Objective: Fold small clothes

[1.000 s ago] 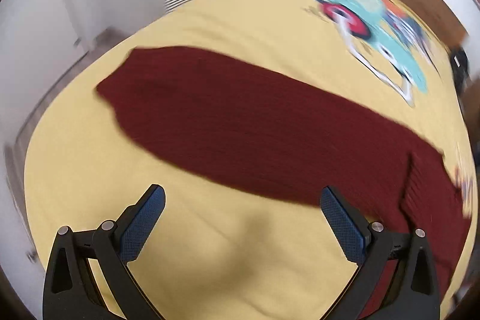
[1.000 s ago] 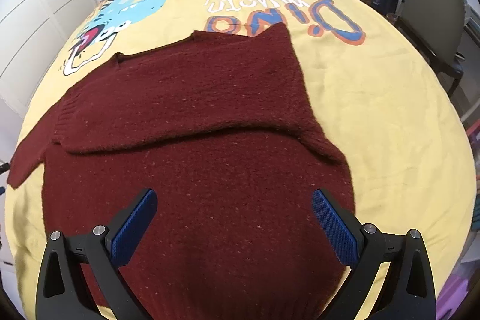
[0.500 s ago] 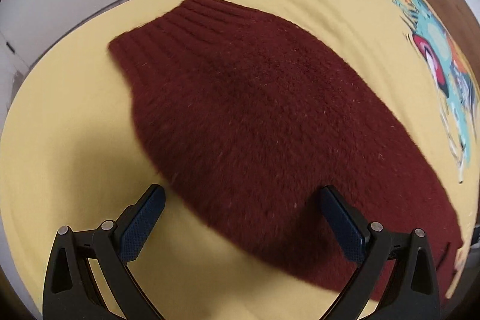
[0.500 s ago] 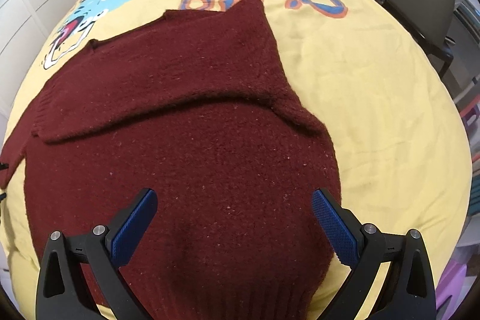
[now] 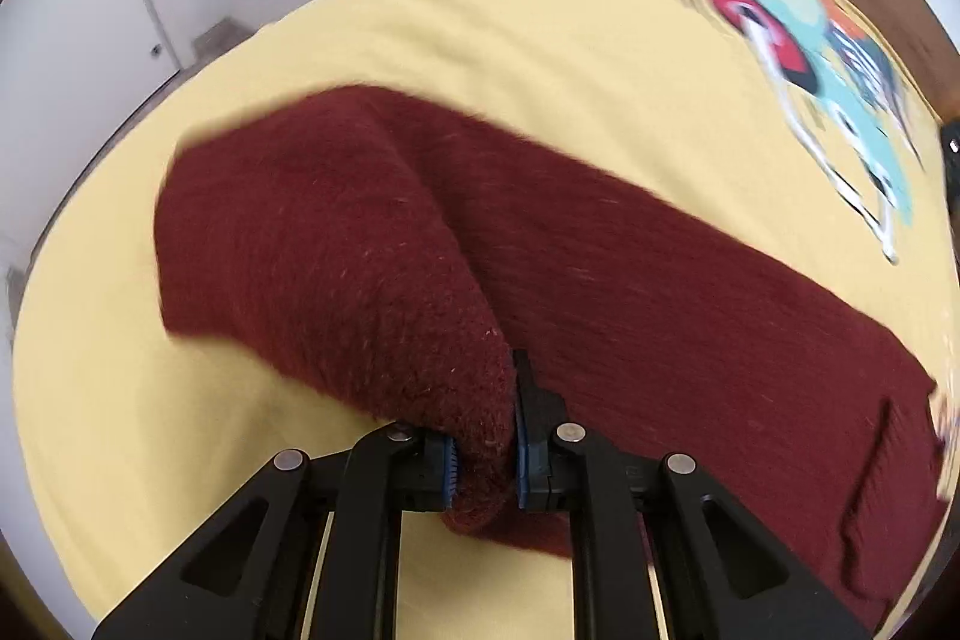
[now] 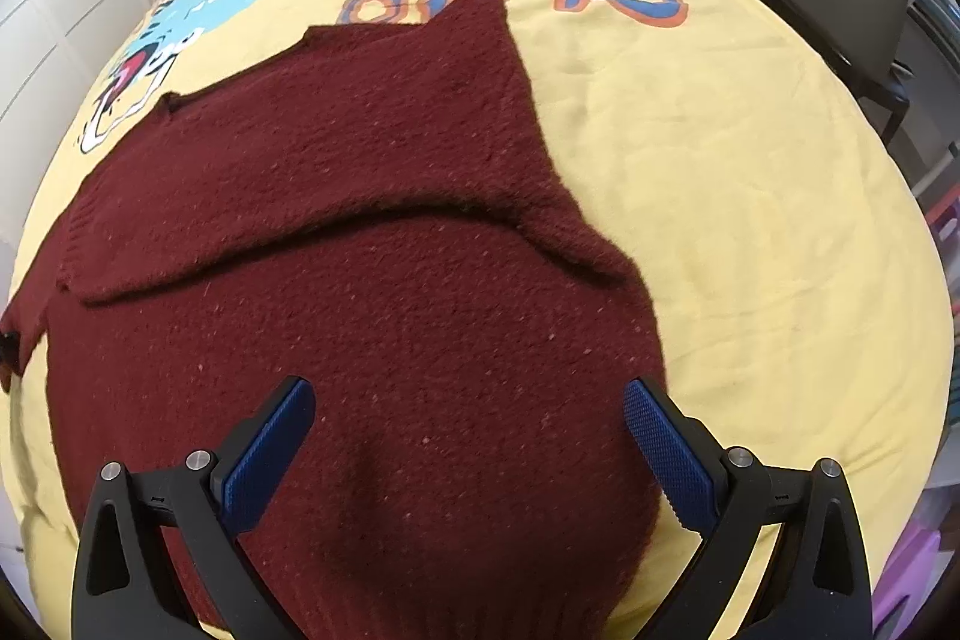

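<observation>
Pinching the maroon sweater's sleeve, the left gripper has just clamped shut, while the right gripper hovers wide open; next, judging by the layout, carry that sleeve toward two o'clock across the body.

Left gripper: points steeply down; its jaws have just been closing and now pinch a fold of dark red knit between them.
Left pads: blue, almost hidden, pressed against the fabric from both sides.
Left frame: 2 black arms drawn in toward the middle, silver pins showing.
Right gripper: points steeply down, jaws spread wide, nothing gripped.
Right pads: 2 blue textured faces, well apart, turned toward each other.
Right frame: black arms splayed outward at the lower corners.
</observation>
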The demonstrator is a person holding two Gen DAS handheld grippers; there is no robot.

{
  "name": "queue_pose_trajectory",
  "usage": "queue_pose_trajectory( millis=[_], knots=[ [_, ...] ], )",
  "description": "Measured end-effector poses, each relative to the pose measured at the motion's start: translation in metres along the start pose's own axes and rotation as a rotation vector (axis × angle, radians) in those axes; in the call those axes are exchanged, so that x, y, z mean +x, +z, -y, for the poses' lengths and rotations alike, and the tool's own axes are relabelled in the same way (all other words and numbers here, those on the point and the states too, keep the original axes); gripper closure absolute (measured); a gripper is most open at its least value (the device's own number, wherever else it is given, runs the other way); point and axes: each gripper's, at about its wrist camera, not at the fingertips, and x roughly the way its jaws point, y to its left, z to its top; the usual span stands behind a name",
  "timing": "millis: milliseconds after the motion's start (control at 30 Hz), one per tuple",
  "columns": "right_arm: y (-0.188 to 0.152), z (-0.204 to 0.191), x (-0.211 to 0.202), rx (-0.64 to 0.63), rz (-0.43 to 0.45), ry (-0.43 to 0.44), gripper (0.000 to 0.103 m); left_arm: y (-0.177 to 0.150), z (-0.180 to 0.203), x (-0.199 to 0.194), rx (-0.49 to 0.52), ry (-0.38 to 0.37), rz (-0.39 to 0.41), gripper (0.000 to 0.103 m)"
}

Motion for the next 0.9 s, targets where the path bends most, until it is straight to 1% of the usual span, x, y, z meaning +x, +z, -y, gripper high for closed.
queue_pose_trajectory(
  millis=[133, 233, 267, 300, 367, 400, 533, 600, 633, 733, 900],
  knots=[
    [0.004, 0.003, -0.001, 0.006, 0.011, 0.015, 0.000, -0.014, 0.029, -0.023, 0.086, -0.050, 0.017, 0.092],
    [0.006, 0.003, -0.001, 0.009, 0.015, 0.036, 0.000, -0.035, 0.060, -0.043, 0.156, -0.089, 0.027, 0.092],
    [0.008, 0.003, -0.001, 0.009, 0.014, 0.042, 0.000, -0.043, 0.073, -0.048, 0.175, -0.103, 0.028, 0.092],
    [0.010, 0.002, 0.000, 0.008, 0.012, 0.049, 0.000, -0.041, 0.089, -0.045, 0.195, -0.119, 0.029, 0.092],
    [0.015, 0.001, 0.000, -0.002, 0.012, 0.060, 0.000, -0.049, 0.119, -0.055, 0.233, -0.161, 0.024, 0.092],
    [0.018, 0.000, -0.001, -0.009, 0.014, 0.061, 0.000, -0.047, 0.136, -0.050, 0.248, -0.172, 0.025, 0.092],
    [0.032, -0.001, -0.006, -0.027, 0.033, 0.066, 0.000, -0.071, 0.194, -0.071, 0.351, -0.222, 0.036, 0.093],
    [0.039, -0.001, -0.011, -0.026, 0.045, 0.079, 0.000, -0.076, 0.224, -0.074, 0.387, -0.251, 0.037, 0.093],
    [0.043, -0.002, -0.013, -0.028, 0.051, 0.084, 0.000, -0.072, 0.241, -0.069, 0.406, -0.259, 0.038, 0.093],
    [0.052, -0.003, -0.020, -0.043, 0.063, 0.088, 0.000, -0.086, 0.284, -0.077, 0.479, -0.290, 0.046, 0.093],
    [0.066, -0.004, -0.030, -0.063, 0.087, 0.084, 0.000, -0.103, 0.350, -0.073, 0.552, -0.350, 0.038, 0.093]
  ],
)
